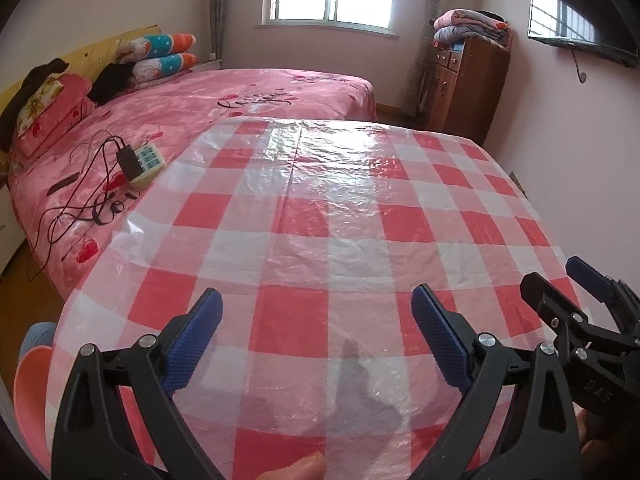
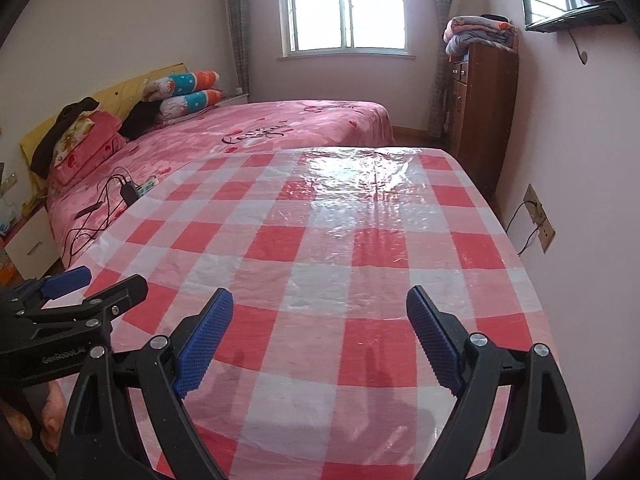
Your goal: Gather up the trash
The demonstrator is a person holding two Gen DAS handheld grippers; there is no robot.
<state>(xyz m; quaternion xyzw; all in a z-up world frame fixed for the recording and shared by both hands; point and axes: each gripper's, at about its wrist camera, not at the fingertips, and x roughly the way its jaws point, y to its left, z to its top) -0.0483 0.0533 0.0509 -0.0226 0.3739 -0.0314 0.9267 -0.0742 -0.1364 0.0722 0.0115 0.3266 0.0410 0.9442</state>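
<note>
No trash shows in either view. A table with a red and white checked plastic cloth (image 1: 320, 220) fills both views (image 2: 328, 248), and nothing lies on the part I see. My left gripper (image 1: 316, 304) is open and empty, held above the table's near edge. My right gripper (image 2: 320, 304) is open and empty beside it, also above the near edge. The right gripper shows at the right edge of the left wrist view (image 1: 560, 280), and the left gripper at the left edge of the right wrist view (image 2: 104, 280).
A pink bed (image 1: 224, 108) stands behind and left of the table, with a power strip and cables (image 1: 140, 160) on it. A brown cabinet (image 1: 464, 80) with folded blankets stands at the back right. A pink stool (image 1: 32, 392) is at the table's near left. A wall socket (image 2: 540, 216) sits on the right wall.
</note>
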